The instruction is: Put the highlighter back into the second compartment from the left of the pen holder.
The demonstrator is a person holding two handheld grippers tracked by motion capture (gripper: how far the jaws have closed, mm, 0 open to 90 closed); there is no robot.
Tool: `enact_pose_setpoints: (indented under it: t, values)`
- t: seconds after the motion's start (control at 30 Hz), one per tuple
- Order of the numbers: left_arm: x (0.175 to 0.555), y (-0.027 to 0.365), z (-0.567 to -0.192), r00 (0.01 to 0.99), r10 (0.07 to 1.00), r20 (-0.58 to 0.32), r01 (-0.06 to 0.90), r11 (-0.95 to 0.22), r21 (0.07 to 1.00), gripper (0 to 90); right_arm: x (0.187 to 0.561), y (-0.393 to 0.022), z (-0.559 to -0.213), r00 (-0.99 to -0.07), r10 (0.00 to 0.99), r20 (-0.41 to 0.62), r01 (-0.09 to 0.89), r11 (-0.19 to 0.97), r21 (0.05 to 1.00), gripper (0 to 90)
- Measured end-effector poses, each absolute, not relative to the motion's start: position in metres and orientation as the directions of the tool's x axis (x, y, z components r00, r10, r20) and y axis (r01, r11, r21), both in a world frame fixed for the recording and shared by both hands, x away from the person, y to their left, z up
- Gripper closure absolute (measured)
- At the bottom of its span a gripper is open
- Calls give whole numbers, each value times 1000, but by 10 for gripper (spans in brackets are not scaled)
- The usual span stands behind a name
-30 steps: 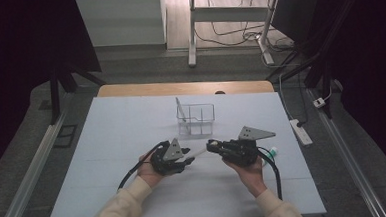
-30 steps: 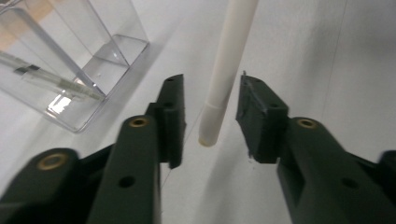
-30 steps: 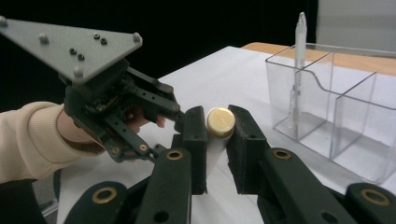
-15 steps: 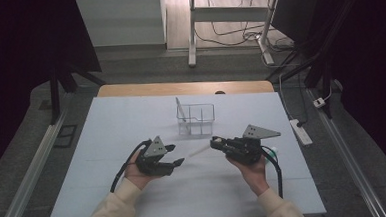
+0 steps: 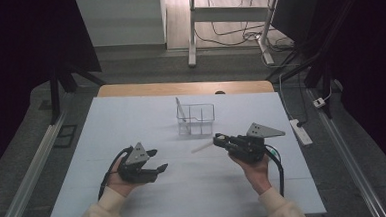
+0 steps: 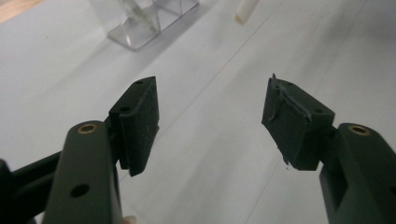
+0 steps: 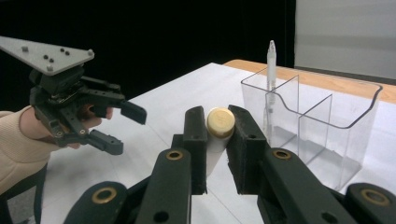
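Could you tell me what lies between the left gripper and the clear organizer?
Nothing: in the high view, only bare white table separates the left gripper from the clear organizer.

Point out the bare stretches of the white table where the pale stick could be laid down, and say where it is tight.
Free: the white table left of the clear organizer, the front strip between both forearms, and the right edge past the right gripper. Tight: the middle, where the pale stick clamped by the right gripper sits just before the organizer, with the open left gripper nearby.

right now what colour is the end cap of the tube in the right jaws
Gold, a round metallic end cap on a white tube; clearest in the right gripper view.
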State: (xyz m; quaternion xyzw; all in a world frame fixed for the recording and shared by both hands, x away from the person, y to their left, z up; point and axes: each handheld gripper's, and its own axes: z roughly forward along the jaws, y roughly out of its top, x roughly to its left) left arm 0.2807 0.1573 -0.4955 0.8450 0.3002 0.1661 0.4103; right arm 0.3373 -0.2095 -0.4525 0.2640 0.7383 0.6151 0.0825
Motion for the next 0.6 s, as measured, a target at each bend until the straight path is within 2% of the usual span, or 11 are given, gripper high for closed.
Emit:
enact_pose_setpoints:
  t: [0.6]
  values:
    - [264,208,-508,694,720,7,444,-436,783,346,350,-209,-431,-826,540,163,262,110,959,778]
